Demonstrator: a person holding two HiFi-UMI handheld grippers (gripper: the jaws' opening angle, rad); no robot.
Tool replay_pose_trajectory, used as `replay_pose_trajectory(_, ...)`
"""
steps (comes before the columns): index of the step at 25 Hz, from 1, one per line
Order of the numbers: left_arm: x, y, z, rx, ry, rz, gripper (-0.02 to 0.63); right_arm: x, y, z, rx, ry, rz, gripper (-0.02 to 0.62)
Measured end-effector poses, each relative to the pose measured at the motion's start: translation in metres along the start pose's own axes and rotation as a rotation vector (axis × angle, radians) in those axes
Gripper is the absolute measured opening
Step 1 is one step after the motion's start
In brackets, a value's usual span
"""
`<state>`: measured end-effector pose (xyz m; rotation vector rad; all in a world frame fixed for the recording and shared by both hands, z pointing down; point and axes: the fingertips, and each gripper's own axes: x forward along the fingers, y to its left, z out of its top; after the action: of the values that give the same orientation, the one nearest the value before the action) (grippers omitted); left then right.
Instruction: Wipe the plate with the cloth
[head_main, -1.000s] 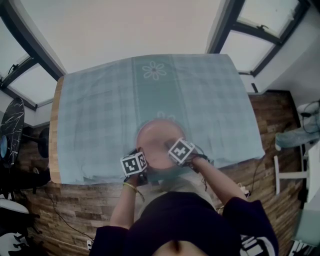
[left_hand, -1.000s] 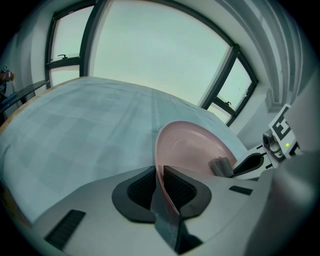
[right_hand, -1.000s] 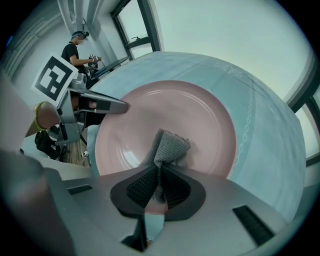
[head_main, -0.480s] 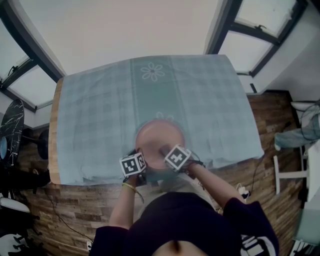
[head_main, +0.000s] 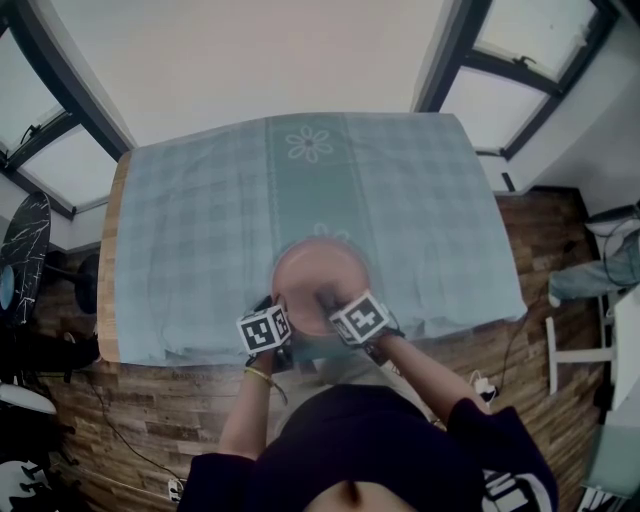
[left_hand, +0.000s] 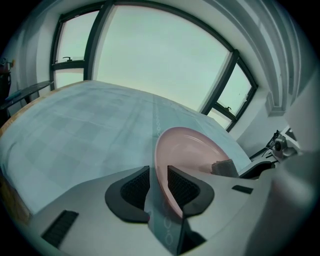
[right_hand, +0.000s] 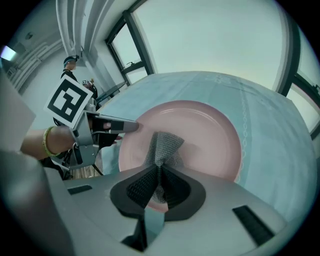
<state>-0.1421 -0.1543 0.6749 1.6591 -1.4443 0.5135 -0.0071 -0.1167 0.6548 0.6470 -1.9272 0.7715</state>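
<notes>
Both tools are sitting at the pink plate (right_hand: 200, 135) on the tabletop's (head_main: 200, 220) near side. Its rim is standing loose between the jaws of the left tool (left_hand: 157, 171), which have just been opening. The right tool (right_hand: 159, 174) is clenching the grey cloth (right_hand: 165, 145) over the plate.

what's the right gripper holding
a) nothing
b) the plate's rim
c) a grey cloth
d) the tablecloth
c: in the right gripper view, the right gripper has its jaws pinched together on the cloth, which sticks out from them over the plate.
</notes>
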Motion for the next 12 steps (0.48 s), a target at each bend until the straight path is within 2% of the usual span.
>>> replay_pose_trajectory(5, -0.018, -0.006, 0.003, 0.007, -0.042, 0.004, 0.117, -0.017, 0.001, 0.016, 0.018, -0.119, -0.029, 0.032)
replay_pose_trajectory(12, -0.048, -0.022, -0.002, 0.025, -0.09, -0.028, 0.117, -0.036, 0.01, 0.009, 0.06, -0.193, -0.06, 0.032)
